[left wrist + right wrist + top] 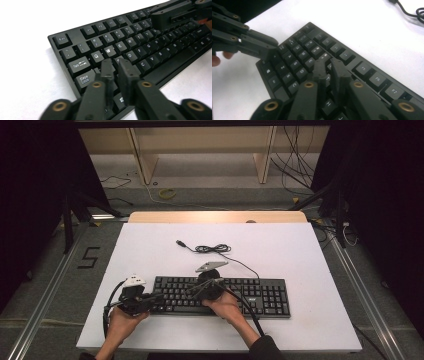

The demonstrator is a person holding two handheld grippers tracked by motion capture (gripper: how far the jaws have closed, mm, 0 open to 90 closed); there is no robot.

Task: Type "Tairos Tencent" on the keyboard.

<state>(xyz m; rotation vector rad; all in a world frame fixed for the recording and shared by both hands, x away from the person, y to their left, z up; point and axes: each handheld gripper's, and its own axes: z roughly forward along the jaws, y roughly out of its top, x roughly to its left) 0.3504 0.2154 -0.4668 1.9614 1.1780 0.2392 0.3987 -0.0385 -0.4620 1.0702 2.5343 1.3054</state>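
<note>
A black keyboard [265,296] lies across the near half of the white table [280,255]. My left gripper [157,298] hovers over its left end, tips above the letter keys beside Caps Lock [84,79]. Its jaws [115,66] stand a narrow slit apart with nothing between them. My right gripper [192,292] reaches leftward over the middle-left keys. Its jaws [328,66] also show a thin gap and hold nothing. The keyboard [372,77] runs diagonally under them. Each gripper sees the other: the right gripper [156,21] at top right, the left gripper [273,48] at upper left.
The keyboard's black cable [212,249] lies coiled on the table behind it and ends in a USB plug [180,242]. The cable [409,11] also shows at the top right. Beyond the table's wooden far edge [217,216] are floor cables and shelf legs. Dark curtains flank both sides.
</note>
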